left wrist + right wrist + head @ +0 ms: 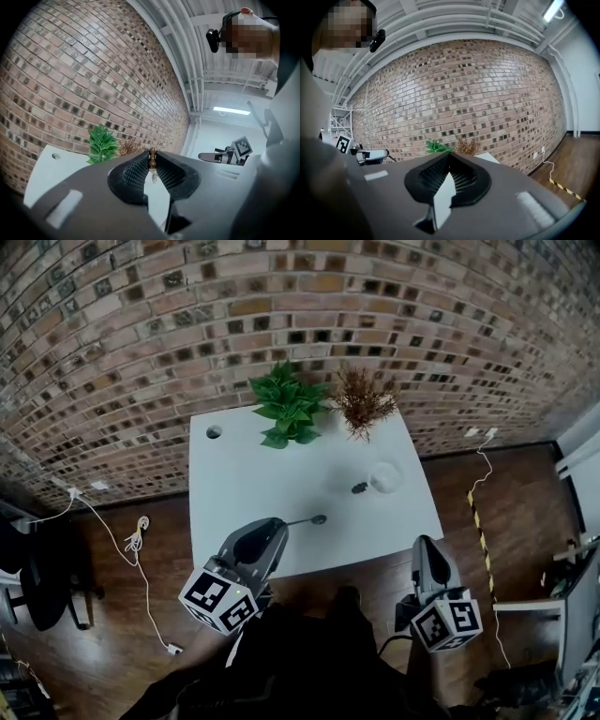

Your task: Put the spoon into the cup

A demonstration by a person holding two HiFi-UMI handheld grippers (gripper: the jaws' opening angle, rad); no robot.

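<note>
The table (pixel 234 484) stands against the brick wall (pixel 141 334). At its far edge the leafy plant (pixel 288 412) sits just left of the dried plant (pixel 364 402), and a small hole (pixel 214 432) lies in the far left corner. The cup (pixel 386 476) stands on the right half, in front of the dried plant, with a small object (pixel 360 488) just to its left. The spoon (pixel 307 520) reaches over the table's near middle, its handle between the jaws of the left gripper (pixel 279 524) at the near edge. The right gripper (pixel 425 542) is just off the near right corner.

Table (pixel 225 474): white, matt, smooth. Wall (pixel 141 334): rough brick. Floor (pixel 122 587): glossy wood. Cup (pixel 385 476): clear, glass-like. Spoon (pixel 317 519): dark, metal-looking.
</note>
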